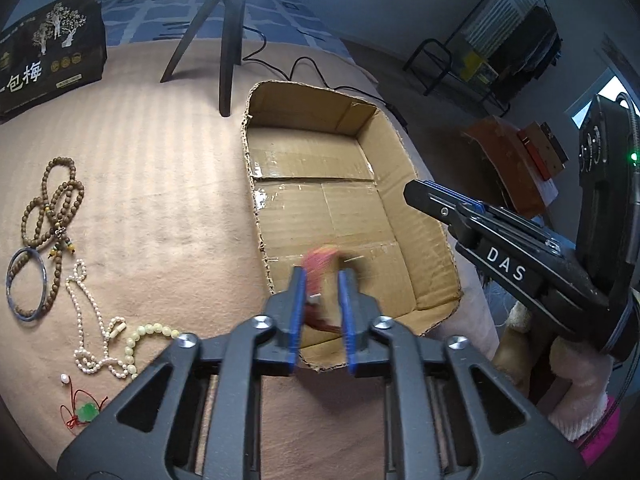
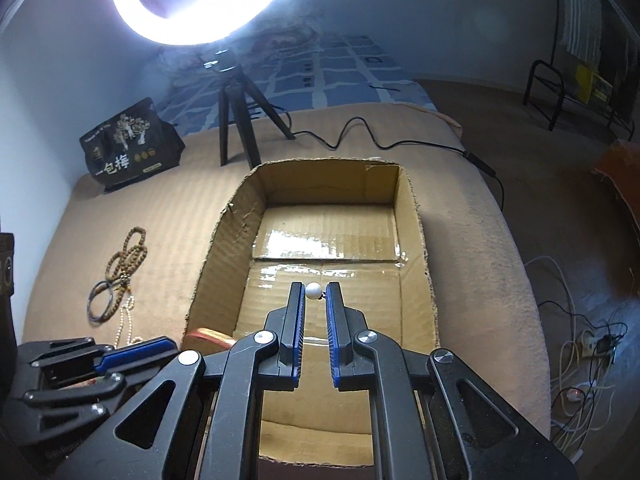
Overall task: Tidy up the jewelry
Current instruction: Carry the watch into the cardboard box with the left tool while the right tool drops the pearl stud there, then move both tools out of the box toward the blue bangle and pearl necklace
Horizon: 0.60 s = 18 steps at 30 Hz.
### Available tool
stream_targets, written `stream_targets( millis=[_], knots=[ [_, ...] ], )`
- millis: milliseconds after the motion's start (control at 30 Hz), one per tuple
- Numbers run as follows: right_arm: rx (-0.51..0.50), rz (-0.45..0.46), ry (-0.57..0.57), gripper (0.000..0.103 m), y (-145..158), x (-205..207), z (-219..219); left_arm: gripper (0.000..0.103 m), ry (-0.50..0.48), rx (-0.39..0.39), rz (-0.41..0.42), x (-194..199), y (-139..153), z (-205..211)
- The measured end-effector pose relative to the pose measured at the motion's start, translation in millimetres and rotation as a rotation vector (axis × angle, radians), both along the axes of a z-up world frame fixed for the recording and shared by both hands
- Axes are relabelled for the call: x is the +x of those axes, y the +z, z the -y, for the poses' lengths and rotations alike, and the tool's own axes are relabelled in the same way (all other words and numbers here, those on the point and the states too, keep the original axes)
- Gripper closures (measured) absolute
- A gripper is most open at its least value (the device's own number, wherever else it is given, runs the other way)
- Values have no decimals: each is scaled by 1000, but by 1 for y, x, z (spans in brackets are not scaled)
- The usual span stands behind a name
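An open cardboard box (image 1: 396, 184) (image 2: 416, 216) sits on the tan blanket. My left gripper (image 1: 322, 276) hangs over the box's near left corner with a blurred red tassel (image 1: 318, 262) between its slightly parted fingers; the tassel also shows in the right wrist view (image 2: 208, 336). My right gripper (image 2: 313, 290) is over the box, shut on a white bead (image 2: 313, 290); it also shows in the left wrist view (image 1: 416, 192). On the blanket left of the box lie a brown bead strand (image 1: 56, 208), a dark bangle (image 1: 26, 284), a pearl necklace (image 1: 86, 320), pale green beads (image 1: 148, 334) and a green pendant on red cord (image 1: 86, 412).
A black tripod (image 1: 224, 40) (image 2: 236, 120) with a ring light (image 2: 204, 0) stands behind the box, its cable (image 2: 360, 136) trailing right. A black printed bag (image 1: 48, 56) (image 2: 128, 144) lies at the back left. The bed edge drops off right of the box; cables lie on the floor (image 2: 580, 360).
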State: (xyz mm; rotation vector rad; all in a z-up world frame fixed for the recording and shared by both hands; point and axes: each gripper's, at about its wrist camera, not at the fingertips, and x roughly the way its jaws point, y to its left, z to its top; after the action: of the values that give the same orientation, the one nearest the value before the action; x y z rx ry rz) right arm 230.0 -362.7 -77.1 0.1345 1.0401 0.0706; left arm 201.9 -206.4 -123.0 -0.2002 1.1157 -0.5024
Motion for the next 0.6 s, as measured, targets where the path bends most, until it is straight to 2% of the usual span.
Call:
stream_targets(
  millis=[33, 67, 100, 167, 233, 333, 600],
  knots=[
    [-1, -3, -9, 87, -1, 0, 1, 72, 2, 0, 1, -1, 0, -1],
    [-1, -5, -16, 76, -1, 0, 2, 66, 9, 2, 4, -1, 1, -2],
    [0, -4, -20, 62, -2, -1, 2, 66, 11, -1, 5, -1, 1, -3],
    [-1, 4, -23, 55, -1, -1, 3, 66, 11, 3, 7, -1, 2, -3],
    [-9, 3, -25, 55, -1, -1, 2, 66, 13, 11, 12, -3, 2, -4],
    [-20, 6, -35, 48, 0, -1, 2, 66, 14, 20, 18, -5, 3, -7],
    [-21, 16, -33, 47, 2, -2, -2, 66, 20, 44, 40, -12, 8, -15]
  ],
)
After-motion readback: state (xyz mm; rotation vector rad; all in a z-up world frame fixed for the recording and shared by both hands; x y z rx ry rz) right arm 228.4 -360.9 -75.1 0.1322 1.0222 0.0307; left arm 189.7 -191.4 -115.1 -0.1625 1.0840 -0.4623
